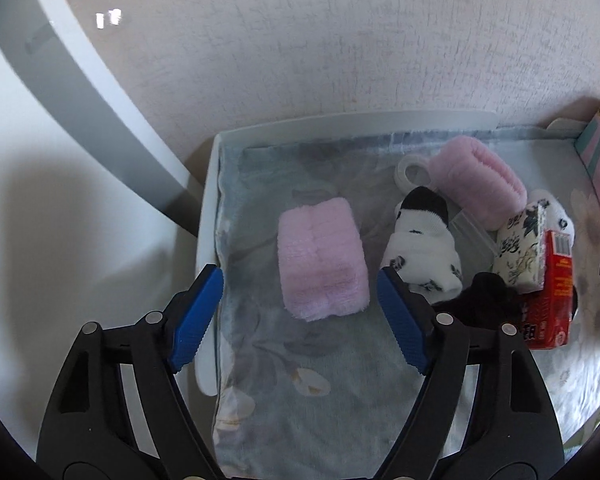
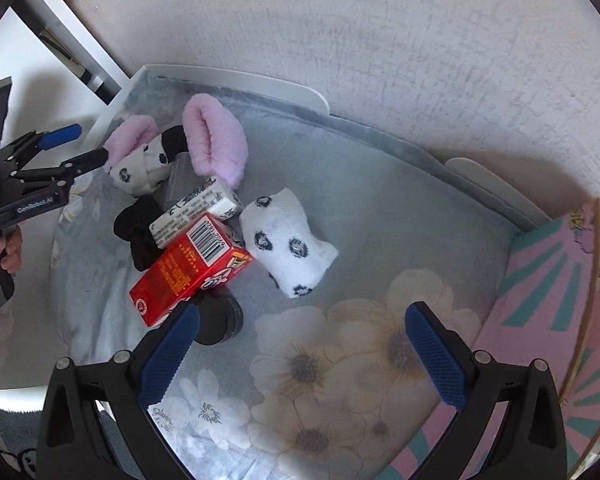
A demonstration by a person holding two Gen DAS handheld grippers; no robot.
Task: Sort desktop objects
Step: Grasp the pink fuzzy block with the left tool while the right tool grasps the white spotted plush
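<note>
A folded pink fluffy sock (image 1: pixel 323 258) lies on the floral cloth just ahead of my open, empty left gripper (image 1: pixel 300 288). A second pink roll (image 1: pixel 482 182) (image 2: pixel 216 140) lies behind it. A white spotted sock with a black toe (image 1: pixel 422 242) (image 2: pixel 148 164) sits beside my right finger. Another white spotted sock (image 2: pixel 290 242) lies ahead of my open, empty right gripper (image 2: pixel 300 332). A red carton (image 2: pixel 190 268) (image 1: pixel 550 292), a floral tissue pack (image 2: pixel 198 210) (image 1: pixel 520 244) and a black sock (image 2: pixel 140 232) (image 1: pixel 486 292) are piled together. The left gripper also shows in the right wrist view (image 2: pixel 74 146).
A white tray rim (image 1: pixel 356 118) (image 2: pixel 236 80) frames the cloth against the textured wall. A pink and teal box (image 2: pixel 540 300) (image 1: pixel 598 148) stands at the right. A black round object (image 2: pixel 220 318) sits under the carton. A clear plastic lid (image 1: pixel 414 170) lies at the back.
</note>
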